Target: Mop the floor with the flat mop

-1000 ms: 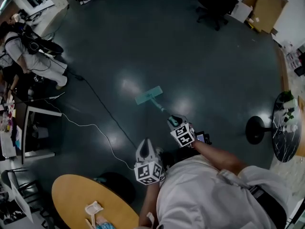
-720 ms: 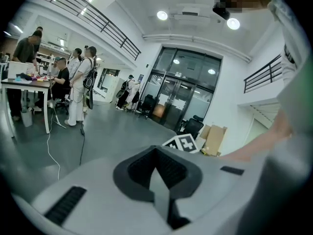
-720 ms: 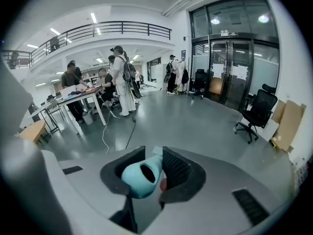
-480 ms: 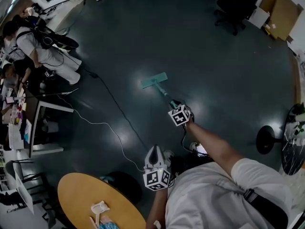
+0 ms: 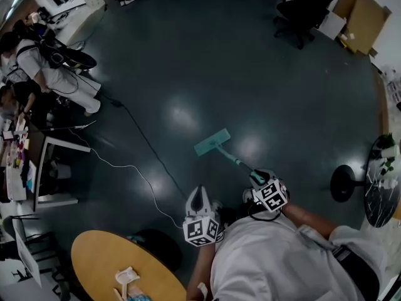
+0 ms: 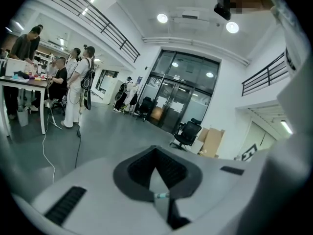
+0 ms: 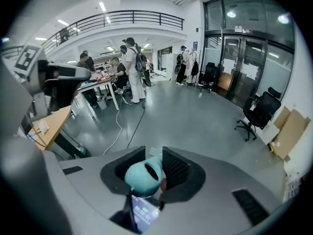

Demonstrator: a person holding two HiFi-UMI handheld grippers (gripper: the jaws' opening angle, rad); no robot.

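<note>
the right gripper [image 5: 258, 180] is clamped on the teal handle end of the flat mop [image 5: 236, 162], slanting it so the mop head [image 5: 212, 142] lies flush on the floor [image 5: 263, 74] toward 11 o'clock. the left gripper [image 5: 199, 194] (jaws together, empty) hangs at 9 o'clock of it, apparently not needed.

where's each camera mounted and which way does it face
Head view: on the person's head, facing steeply down at the flat mop on the floor; shows torso, left gripper, right gripper.
Left gripper view: on that gripper, facing glass doors along its shut, empty fingers.
Right gripper view: on that gripper, fingers shut on the mop's handle end.
Both gripper views share the black office chair.
</note>
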